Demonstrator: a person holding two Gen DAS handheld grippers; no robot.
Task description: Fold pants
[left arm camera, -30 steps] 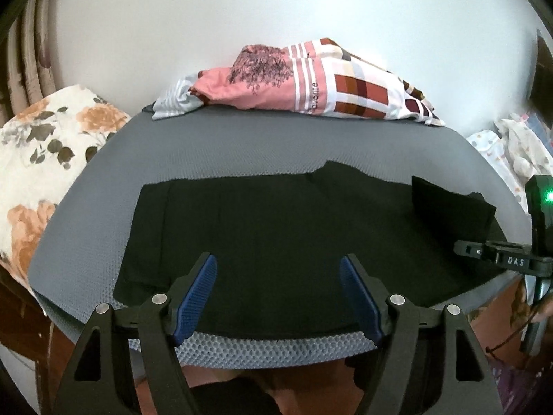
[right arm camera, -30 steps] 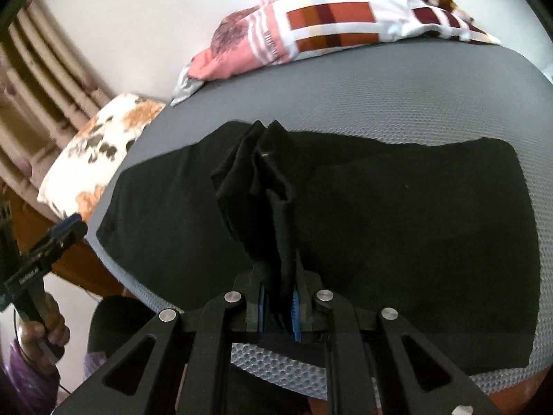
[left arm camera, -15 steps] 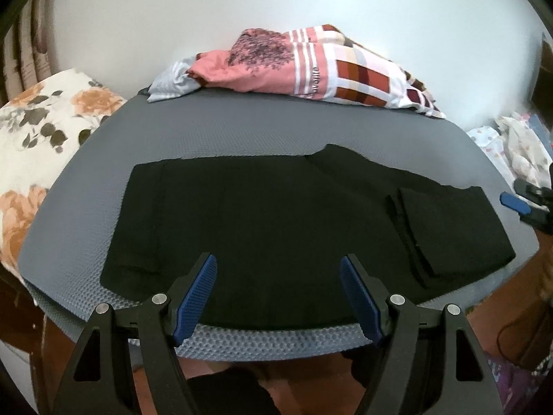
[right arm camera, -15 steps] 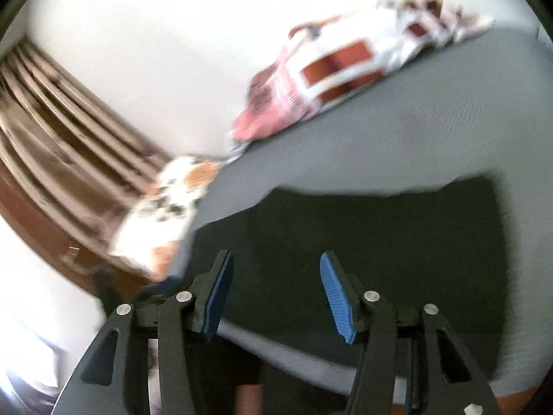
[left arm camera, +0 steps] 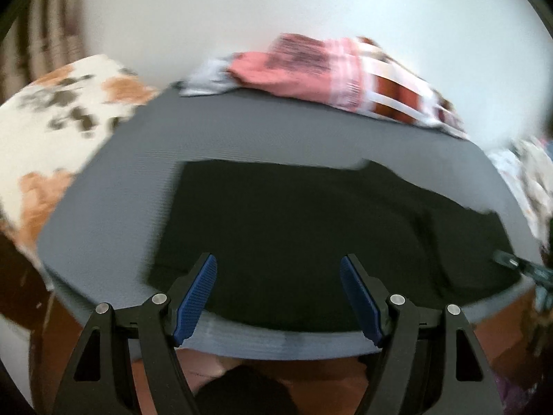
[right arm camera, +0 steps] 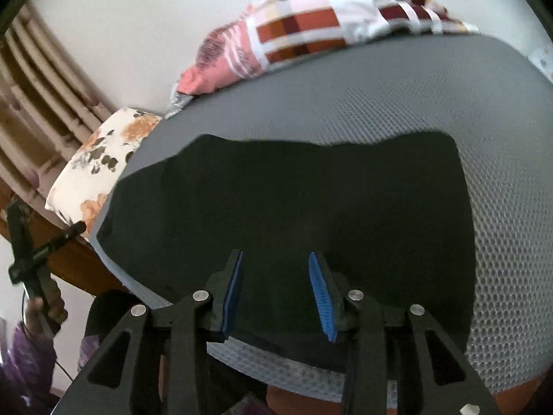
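The black pants (left arm camera: 311, 228) lie flat on the grey mesh mat (left arm camera: 276, 138), with a folded-over flap at their right end (left arm camera: 473, 242). They also show in the right wrist view (right arm camera: 293, 200). My left gripper (left arm camera: 278, 297) is open and empty over the pants' near edge. My right gripper (right arm camera: 276, 290) is open and empty, its blue pads (right arm camera: 319, 294) low over the near edge of the pants. The left wrist view is blurred by motion.
A pink, white and red checked cloth pile (left arm camera: 338, 72) lies at the mat's far edge. A floral pillow (left arm camera: 52, 121) lies left of the mat. More patterned cloth (left arm camera: 528, 180) is at the right. The mat (right arm camera: 501, 207) ends near me over a reddish-brown floor.
My right gripper let go of the black pants fabric it held up, opened, and now sits low at the near edge. The flap lies flat. The left wrist view has shifted and blurred.
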